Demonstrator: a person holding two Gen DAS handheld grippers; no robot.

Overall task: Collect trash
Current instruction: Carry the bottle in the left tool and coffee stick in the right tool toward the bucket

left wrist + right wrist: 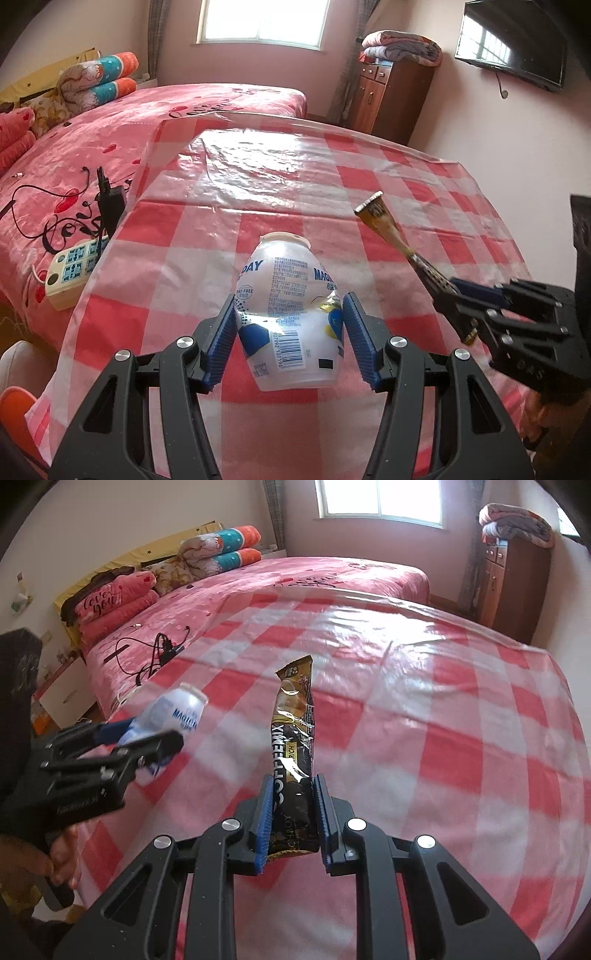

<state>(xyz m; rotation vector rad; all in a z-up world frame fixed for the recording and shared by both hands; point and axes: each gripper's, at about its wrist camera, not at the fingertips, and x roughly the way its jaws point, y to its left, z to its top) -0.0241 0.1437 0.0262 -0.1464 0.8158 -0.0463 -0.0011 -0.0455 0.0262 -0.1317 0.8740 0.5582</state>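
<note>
Two pieces of trash are lifted above the worktop (369,177), which is covered with a glossy red-and-white checked cloth. The left tongs (290,332) are clenched on a small white plastic bottle (288,314), their blue ribbed pads (221,343) pressing its sides low in the centre of the left wrist view; the bottle points away from the camera with its pale cap end uppermost in the frame, and a barcode and blue print show on its label. The right tongs (293,819) are clenched on a black and gold coffee sachet (295,746), gripped near its lower end between the blue pads (266,823), so that the long packet stands up through the centre of the right wrist view with its crimped top toward the upper middle. Seen from the left wrist, the right tongs (454,295) come in from the right edge with the sachet (384,225) angled toward the upper left. Seen from the right wrist, the left tongs (162,738) sit at the left edge with the bottle (173,712) blurred, and a person's hand (55,856) shows beneath them. Beyond the worktop, in the upper left of both views, lies a pink bed (110,140) with a power strip (70,266) on it.
</note>
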